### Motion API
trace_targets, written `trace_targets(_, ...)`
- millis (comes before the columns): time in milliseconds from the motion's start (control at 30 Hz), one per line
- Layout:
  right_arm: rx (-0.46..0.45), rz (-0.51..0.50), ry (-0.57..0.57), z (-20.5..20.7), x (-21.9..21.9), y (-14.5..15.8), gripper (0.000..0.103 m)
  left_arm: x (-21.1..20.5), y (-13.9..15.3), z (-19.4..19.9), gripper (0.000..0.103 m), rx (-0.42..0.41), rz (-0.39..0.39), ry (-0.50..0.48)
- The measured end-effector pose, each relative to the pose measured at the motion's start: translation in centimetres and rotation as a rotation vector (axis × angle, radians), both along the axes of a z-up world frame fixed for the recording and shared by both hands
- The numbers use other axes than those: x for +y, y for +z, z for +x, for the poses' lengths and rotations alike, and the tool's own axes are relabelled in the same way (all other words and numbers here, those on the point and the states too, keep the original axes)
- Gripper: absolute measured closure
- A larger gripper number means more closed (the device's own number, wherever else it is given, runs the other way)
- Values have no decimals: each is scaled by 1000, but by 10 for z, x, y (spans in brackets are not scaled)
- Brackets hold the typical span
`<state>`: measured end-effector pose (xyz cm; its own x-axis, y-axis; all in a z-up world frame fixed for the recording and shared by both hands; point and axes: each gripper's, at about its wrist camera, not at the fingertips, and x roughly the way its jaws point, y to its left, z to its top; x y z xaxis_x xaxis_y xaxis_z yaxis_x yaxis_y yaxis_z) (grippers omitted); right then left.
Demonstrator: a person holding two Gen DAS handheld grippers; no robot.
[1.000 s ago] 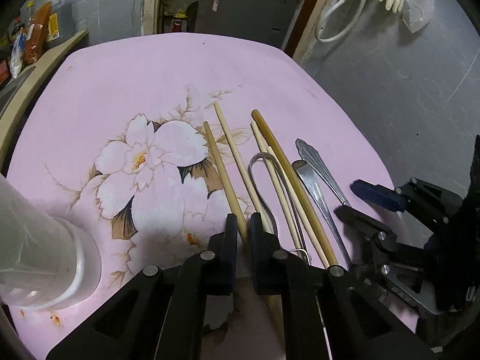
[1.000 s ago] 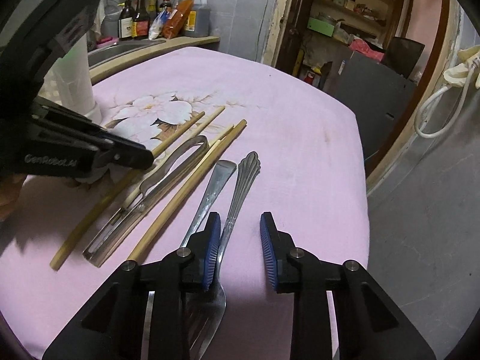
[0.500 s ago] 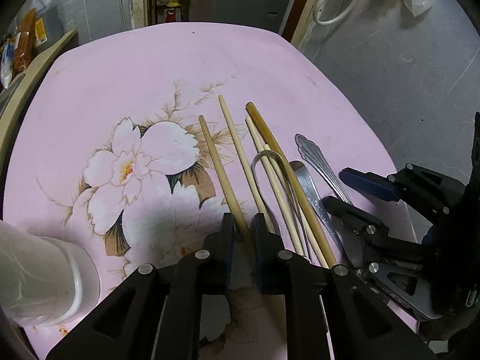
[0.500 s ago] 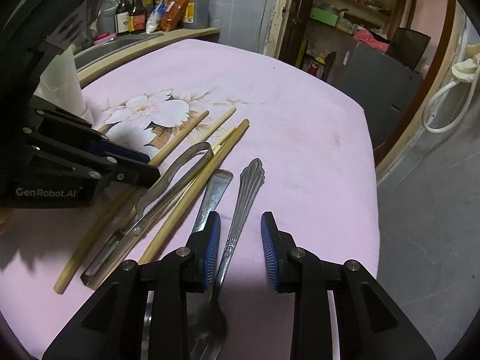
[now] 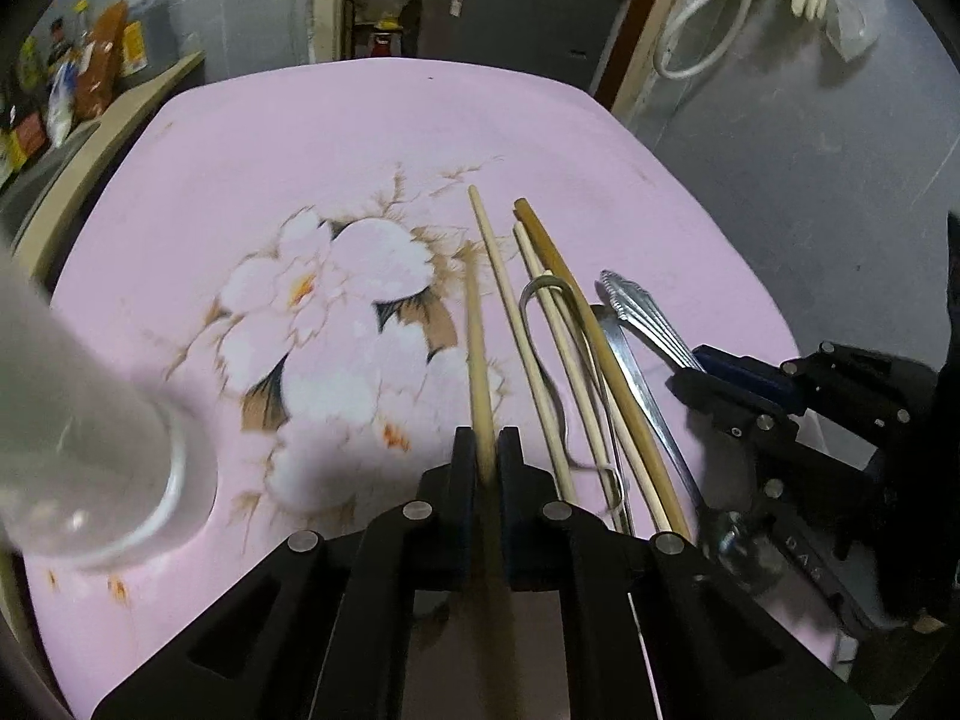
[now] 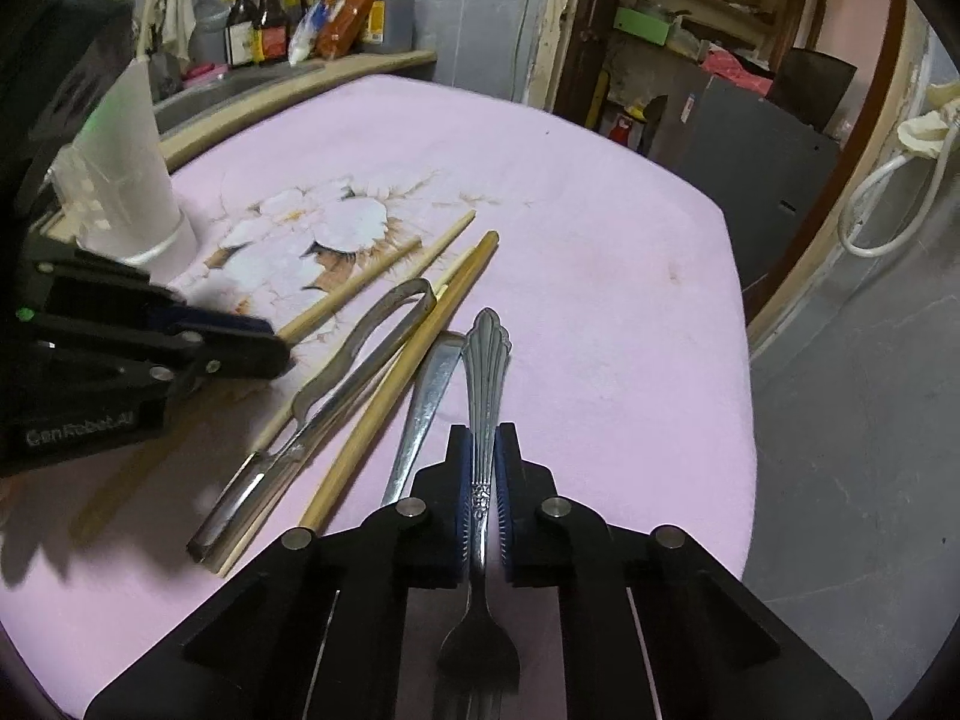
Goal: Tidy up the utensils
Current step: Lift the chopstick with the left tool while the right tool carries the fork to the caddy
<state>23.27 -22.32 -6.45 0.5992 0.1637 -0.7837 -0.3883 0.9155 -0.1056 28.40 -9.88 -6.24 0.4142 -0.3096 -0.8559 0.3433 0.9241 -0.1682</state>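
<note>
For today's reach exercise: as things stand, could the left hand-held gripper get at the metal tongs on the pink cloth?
Probably not yet. The left hand-held gripper is shut on a chopstick. The tongs lie close beside it, interleaved with other chopsticks.

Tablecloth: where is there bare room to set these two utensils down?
Free: the far half of the pink tablecloth beyond the chopstick tips, and the strip right of the fork up to the table edge. Crowded: the row of chopsticks, tongs and spoon, plus the near-left corner by the white plastic cup.
</note>
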Motion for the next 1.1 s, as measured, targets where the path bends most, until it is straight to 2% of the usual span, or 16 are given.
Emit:
trace_targets(133, -91, 37, 16, -24, 0, 4, 97, 8, 7, -20, 99, -84, 9, 16)
trace_targets(267, -235, 48, 29, -54, 7, 15, 97, 18, 17, -42, 99, -163, -54, 49)
trace_targets(367, -359, 61, 45, -75, 12, 28, 97, 28, 31, -64, 99, -288, -99, 70)
trace_targets(467, -448, 80, 53, -90, 17, 35, 98, 34, 40, -80, 99, -375, -142, 88)
trace_targets(700, -654, 107, 63, -113, 30, 54, 98, 45, 58, -104, 99, -543, -196, 140)
trace_targets(833, -717, 135, 80, -114, 39, 65, 98, 55, 64, -108, 99, -583, -222, 174)
trace_targets(1000, -746, 162, 101, -116, 49, 74, 98, 74, 76, -117, 99, -630, -258, 201)
trace_targets(1100, -768, 181, 115, -120, 53, 78, 98, 83, 87, -125, 99, -686, -271, 221)
